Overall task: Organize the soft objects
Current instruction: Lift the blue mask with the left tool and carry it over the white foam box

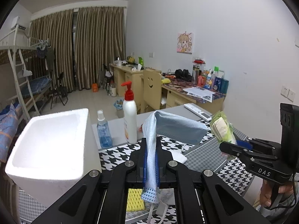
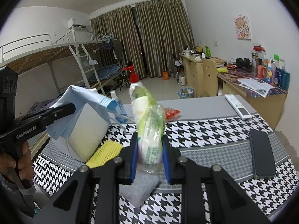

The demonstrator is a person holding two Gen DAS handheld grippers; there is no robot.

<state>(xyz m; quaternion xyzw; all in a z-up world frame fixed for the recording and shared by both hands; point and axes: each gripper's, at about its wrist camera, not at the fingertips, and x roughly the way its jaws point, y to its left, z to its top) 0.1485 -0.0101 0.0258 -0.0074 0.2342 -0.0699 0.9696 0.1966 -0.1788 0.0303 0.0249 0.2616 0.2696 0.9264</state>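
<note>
My left gripper (image 1: 151,160) is shut on a light blue face mask (image 1: 175,127), held up in the air beside the white foam box (image 1: 50,143); the mask also shows in the right wrist view (image 2: 84,100). My right gripper (image 2: 150,155) is shut on a green and clear plastic packet of wipes (image 2: 149,127), raised above the table; the packet shows at the right of the left wrist view (image 1: 222,128). A yellow foam net (image 2: 104,153) lies by the box and a grey cloth (image 2: 138,188) lies under the right gripper.
A houndstooth cloth (image 2: 205,130) covers the table. On it are a white pump bottle (image 1: 129,119), a blue spray bottle (image 1: 103,132), a red packet (image 2: 171,113), a white remote (image 2: 237,106) and a dark phone (image 2: 262,155). Desks stand along the right wall.
</note>
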